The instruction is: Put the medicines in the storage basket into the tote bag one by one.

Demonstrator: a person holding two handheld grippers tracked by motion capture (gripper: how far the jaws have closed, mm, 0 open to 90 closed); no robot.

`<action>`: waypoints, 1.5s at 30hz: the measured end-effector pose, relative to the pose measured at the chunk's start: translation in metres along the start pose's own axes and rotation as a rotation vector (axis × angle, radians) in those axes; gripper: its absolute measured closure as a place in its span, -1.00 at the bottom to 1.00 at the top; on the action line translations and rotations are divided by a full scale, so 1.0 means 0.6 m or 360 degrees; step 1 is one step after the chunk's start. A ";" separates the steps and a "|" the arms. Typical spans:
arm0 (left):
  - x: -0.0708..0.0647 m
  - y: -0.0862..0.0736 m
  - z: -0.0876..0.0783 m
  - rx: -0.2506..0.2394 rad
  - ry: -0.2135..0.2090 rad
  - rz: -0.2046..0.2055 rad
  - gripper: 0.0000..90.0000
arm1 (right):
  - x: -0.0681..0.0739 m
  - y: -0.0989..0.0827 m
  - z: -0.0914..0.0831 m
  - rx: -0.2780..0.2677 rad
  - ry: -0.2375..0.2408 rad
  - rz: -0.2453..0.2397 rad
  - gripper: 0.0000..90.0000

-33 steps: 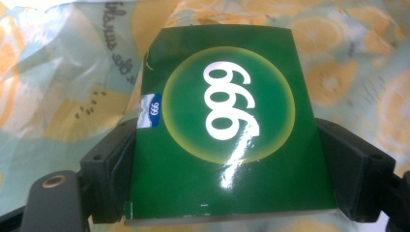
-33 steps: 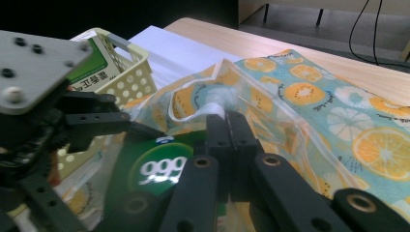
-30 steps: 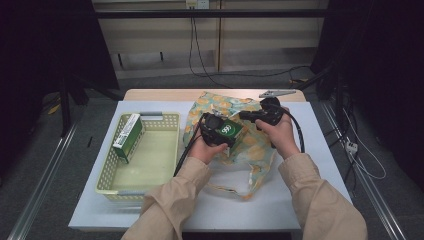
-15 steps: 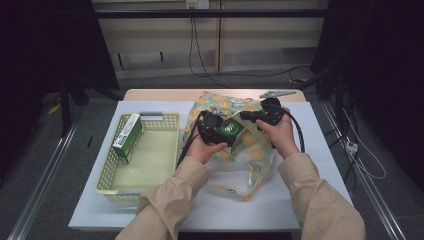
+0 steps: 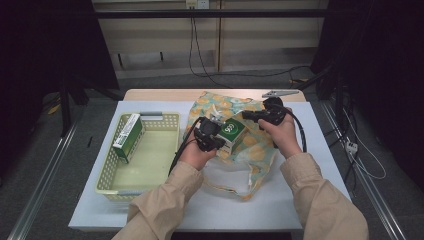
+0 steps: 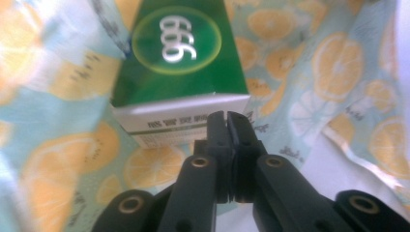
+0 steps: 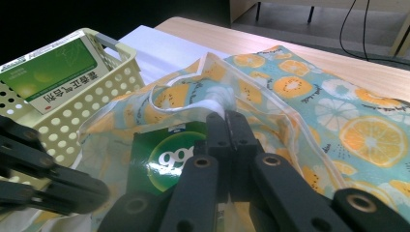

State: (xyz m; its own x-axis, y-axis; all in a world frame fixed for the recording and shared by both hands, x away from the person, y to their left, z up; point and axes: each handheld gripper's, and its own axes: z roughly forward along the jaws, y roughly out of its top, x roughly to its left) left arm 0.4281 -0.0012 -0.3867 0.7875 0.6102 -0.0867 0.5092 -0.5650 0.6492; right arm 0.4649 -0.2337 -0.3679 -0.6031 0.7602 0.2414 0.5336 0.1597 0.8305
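Observation:
A green box (image 5: pixel 233 131) marked with a white number in a circle lies tilted in the mouth of an orange-print cloth bag (image 5: pixel 252 150). My left gripper (image 5: pixel 218 134) points at its white end. In the left gripper view the jaws have just been closing and now stand together (image 6: pixel 226 118), nothing seen between them, with the box (image 6: pixel 179 63) right beyond the tips. My right gripper (image 5: pixel 247 116) is shut on the bag's raised rim (image 7: pixel 212 99), holding it up above the box (image 7: pixel 164 154).
A pale yellow plastic basket (image 5: pixel 112 172) stands at the left on the white mat (image 5: pixel 300 200), with a second green-and-white box (image 5: pixel 129 137) leaning inside it. Bare wooden tabletop (image 5: pixel 165 94) runs behind. Cables lie on the floor beyond the table.
The left gripper has drawn slightly back from the green box and its jaws have come together. The box lies a touch farther right. The right hand has kept still.

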 end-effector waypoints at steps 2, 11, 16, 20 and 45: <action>0.001 -0.001 0.011 -0.0033 0.0030 -0.0022 1.00 | 0.000 0.000 0.001 0.0000 0.0007 0.0001 1.00; 0.016 0.024 0.068 -0.0187 0.0022 -0.0133 1.00 | 0.000 -0.007 0.011 0.0018 0.0012 0.0014 1.00; 0.032 0.026 0.094 -0.0262 0.0057 -0.0178 1.00 | -0.001 -0.008 0.014 0.0028 0.0003 0.0018 1.00; 0.034 0.023 0.087 -0.0295 0.0021 -0.0189 1.00 | -0.001 -0.008 0.015 0.0031 -0.0003 0.0021 1.00; 0.039 0.012 -0.079 -0.0230 0.0031 -0.0106 -0.53 | 0.018 -0.010 0.014 0.0033 0.0007 -0.0005 1.00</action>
State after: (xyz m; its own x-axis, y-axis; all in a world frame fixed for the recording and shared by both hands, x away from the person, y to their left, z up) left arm 0.4334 0.0354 -0.3483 0.7459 0.6553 -0.1192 0.5039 -0.4381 0.7444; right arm 0.4603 -0.2210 -0.3742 -0.6072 0.7572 0.2410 0.5441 0.1752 0.8205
